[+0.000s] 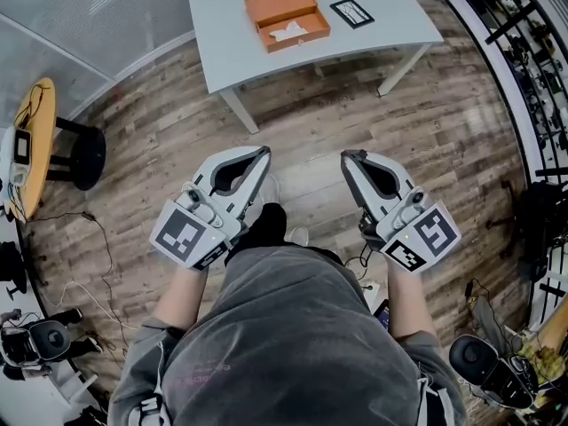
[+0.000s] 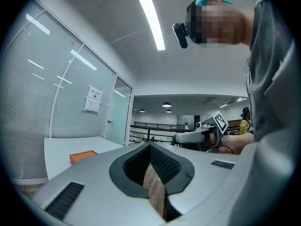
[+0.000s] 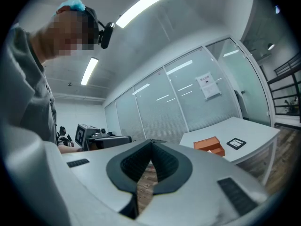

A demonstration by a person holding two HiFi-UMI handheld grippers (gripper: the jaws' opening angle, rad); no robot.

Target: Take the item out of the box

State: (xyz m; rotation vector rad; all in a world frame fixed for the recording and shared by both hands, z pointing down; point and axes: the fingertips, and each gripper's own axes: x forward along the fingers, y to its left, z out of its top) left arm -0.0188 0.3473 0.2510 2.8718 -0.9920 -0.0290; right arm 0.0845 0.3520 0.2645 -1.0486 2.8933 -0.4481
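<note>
An open orange box (image 1: 287, 18) lies on the grey table (image 1: 222, 34) far ahead of me, with a white item (image 1: 288, 32) in its front half. Both grippers hang over the wooden floor, well short of the table and level. My left gripper (image 1: 264, 152) is shut with nothing in it, and so is my right gripper (image 1: 346, 156). In the left gripper view the jaws (image 2: 150, 145) meet at the tip, and the box (image 2: 83, 157) shows small at the left. The right gripper view has the box (image 3: 210, 146) on the table at the right.
A black marker card (image 1: 351, 12) lies right of the box. A black stool (image 1: 84, 153) and a round wooden table (image 1: 31, 145) stand at the left. Cables run over the floor at the lower left. Racks (image 1: 524, 25) line the right wall. Glass partitions stand behind the table.
</note>
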